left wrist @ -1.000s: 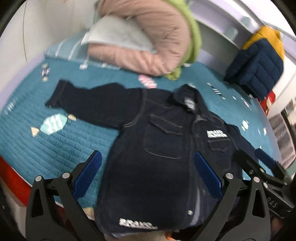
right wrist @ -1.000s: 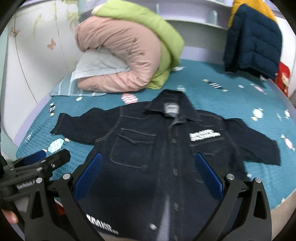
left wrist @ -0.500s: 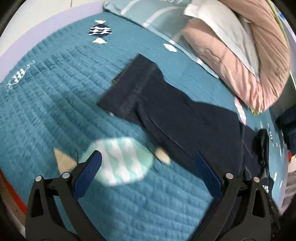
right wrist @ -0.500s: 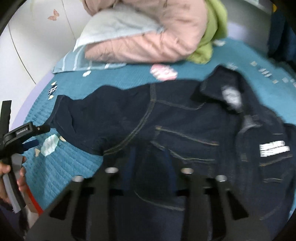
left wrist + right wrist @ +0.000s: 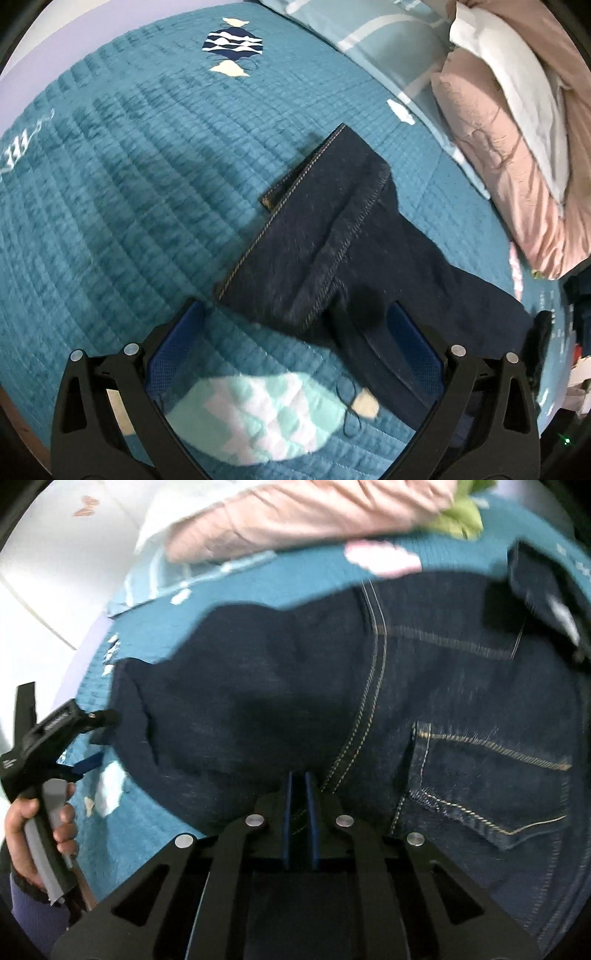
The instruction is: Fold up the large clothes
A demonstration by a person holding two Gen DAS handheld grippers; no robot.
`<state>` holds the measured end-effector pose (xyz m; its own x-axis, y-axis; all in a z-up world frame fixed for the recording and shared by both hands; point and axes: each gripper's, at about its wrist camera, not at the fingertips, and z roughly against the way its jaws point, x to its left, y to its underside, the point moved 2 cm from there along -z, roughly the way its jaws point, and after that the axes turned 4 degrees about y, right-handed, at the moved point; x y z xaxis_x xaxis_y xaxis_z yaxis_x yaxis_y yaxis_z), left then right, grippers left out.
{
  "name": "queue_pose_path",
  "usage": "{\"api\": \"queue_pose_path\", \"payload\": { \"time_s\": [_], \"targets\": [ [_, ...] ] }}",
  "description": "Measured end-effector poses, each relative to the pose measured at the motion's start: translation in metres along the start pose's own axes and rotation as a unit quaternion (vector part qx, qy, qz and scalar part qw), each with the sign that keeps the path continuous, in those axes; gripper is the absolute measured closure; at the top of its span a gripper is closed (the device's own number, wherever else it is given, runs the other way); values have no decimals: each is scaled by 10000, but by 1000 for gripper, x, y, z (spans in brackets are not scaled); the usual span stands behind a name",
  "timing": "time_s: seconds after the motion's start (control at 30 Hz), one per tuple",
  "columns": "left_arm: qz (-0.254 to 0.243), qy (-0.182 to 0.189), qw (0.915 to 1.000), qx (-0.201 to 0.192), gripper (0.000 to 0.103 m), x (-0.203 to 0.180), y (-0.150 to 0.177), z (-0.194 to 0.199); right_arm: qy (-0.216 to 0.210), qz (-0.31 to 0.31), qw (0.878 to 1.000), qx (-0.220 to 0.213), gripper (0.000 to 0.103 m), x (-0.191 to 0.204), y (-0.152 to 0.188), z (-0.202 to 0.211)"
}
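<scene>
A dark denim jacket lies spread face-up on the teal quilted bed. Its left sleeve stretches toward the pillows, with the cuff nearest me in the left wrist view. My left gripper is open, its blue pads straddling the lower edge of the sleeve just above the quilt. It also shows at the left of the right wrist view, by the cuff. My right gripper is shut on the jacket fabric near the armpit seam, beside the chest pocket.
A rolled pink duvet with a white pillow and a striped pillow lie at the head of the bed. The bed's pale edge runs along the left. A green blanket lies beyond the collar.
My left gripper has moved from the hem out to the sleeve cuff and come closer over it. My right gripper has dropped to the jacket near the armpit and shut on the fabric.
</scene>
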<state>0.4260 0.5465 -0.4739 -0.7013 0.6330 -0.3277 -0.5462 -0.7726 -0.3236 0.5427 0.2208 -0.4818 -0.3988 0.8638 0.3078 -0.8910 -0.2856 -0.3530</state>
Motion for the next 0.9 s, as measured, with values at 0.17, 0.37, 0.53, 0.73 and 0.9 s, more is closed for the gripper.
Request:
{"api": "queue_pose_path", "payload": {
  "time_s": [0.17,0.37,0.53,0.73,0.9],
  "targets": [
    [-220,123,9996,-113,29,-13,-7,-6,-106,22,9999,-51,98,-3,2,1],
    [-532,168,9983,-164,85,-31,-7,-7,-353,-100,9993,-27,98,-8,1,5],
    [-603,749,9943,-458,89,-46,-6,26,-623,-163,9976,-266,92,-19,3,30],
    [-1112,1149,9845,-725,90,-98,14,72,-554,-160,9957,-724,92,-52,17,80],
    [-1796,1742,9659,-672,90,-176,54,109,-126,-362,9939,-1034,92,-111,43,129]
  ]
}}
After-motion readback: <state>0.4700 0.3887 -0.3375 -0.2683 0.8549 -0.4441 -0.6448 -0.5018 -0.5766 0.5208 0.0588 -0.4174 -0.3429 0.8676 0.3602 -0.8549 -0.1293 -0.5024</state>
